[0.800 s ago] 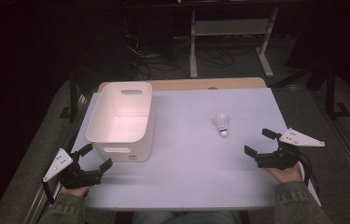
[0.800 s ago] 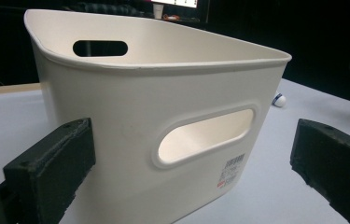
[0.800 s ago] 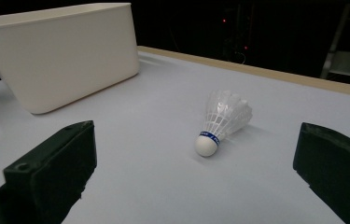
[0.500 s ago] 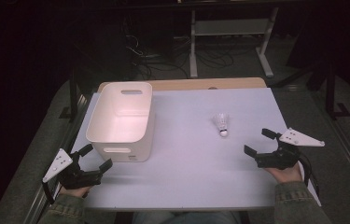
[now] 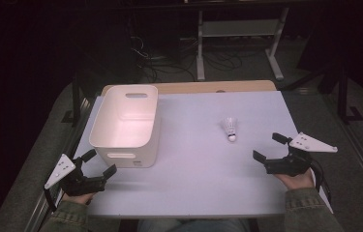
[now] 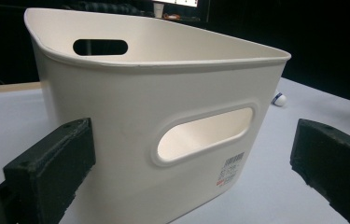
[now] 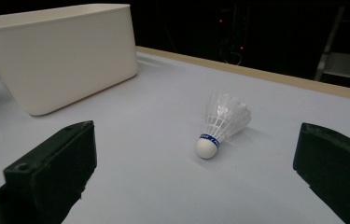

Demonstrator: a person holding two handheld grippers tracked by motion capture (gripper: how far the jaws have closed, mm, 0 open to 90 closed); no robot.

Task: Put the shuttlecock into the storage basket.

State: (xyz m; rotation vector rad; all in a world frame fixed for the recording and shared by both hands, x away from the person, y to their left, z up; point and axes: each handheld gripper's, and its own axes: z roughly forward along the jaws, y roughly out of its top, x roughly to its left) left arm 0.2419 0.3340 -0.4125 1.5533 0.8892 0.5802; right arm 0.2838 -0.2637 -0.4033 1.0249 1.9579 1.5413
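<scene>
Right gripper (image 5: 269, 148) sits low on the table (image 5: 203, 169), fingers spread wide with nothing between them. The shuttlecock (image 5: 229, 127) lies on its side just ahead of those fingertips, cork end toward them. Left gripper (image 5: 99, 163), fingers spread too, faces the white bin (image 5: 127, 124) right in front of it.

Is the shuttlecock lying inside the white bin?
No, the shuttlecock lies on the table, well apart from the white bin, which looks empty in the high view.

No visible change, both grippers (image 5: 96, 164) (image 5: 267, 147) and shuttlecock (image 5: 229, 128) unmoved
</scene>
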